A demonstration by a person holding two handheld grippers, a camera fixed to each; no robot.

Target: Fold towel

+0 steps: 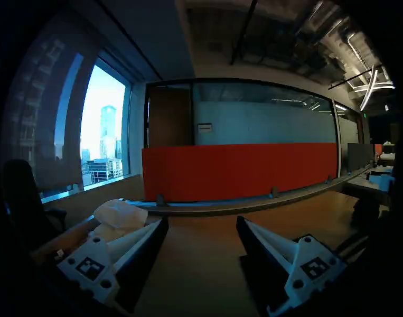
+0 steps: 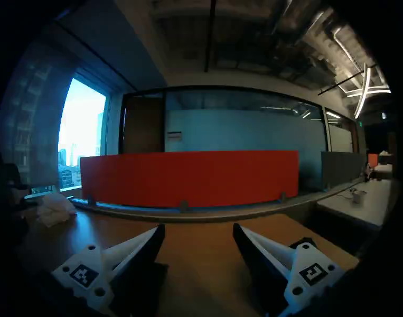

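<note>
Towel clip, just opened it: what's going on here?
Nothing is being handled yet. A person holds the left tongs and the right tongs open and empty over a wooden desk. The towel, a crumpled white heap, lies off to the left by the window. Folding has not started.

Tabletop (image 1: 201, 264): wood, smooth, with a soft sheen. Towel (image 1: 119, 215): white cloth, matt, its surface creased. Left gripper (image 1: 201, 219) and right gripper (image 2: 198, 226): fingers of matt plastic, white on the outer faces and black on the inner, each with a flat printed marker. Divider panel (image 1: 238, 171): red, matt, even; material cannot be told. Wall (image 1: 264, 121) behind it: glass, glossy, reflecting ceiling lights. Ceiling pipes (image 1: 356, 47): apparently bare metal.
</note>
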